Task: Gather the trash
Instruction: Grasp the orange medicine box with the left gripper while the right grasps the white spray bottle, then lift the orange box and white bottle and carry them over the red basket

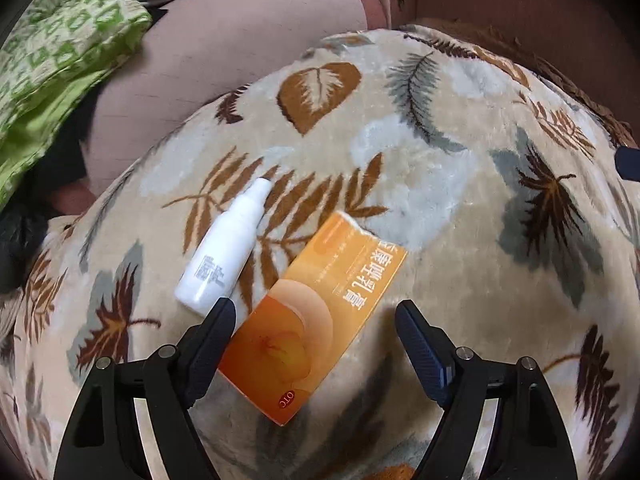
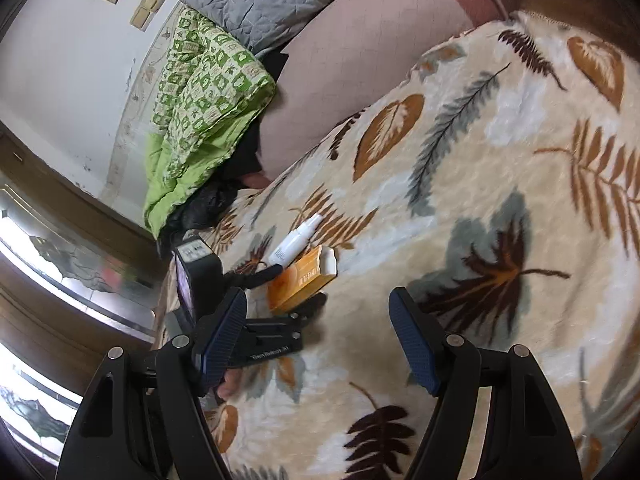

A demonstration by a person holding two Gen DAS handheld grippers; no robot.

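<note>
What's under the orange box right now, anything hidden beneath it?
The orange box lies flat on the leaf-print blanket, beside the white bottle. Only blanket shows around its edges; anything directly beneath is covered.

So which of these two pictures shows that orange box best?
The left wrist view: the orange box lies large and close, printed face up, between the open left hand-held gripper. In the right wrist view the box is small and far, partly hidden by that gripper.
</note>
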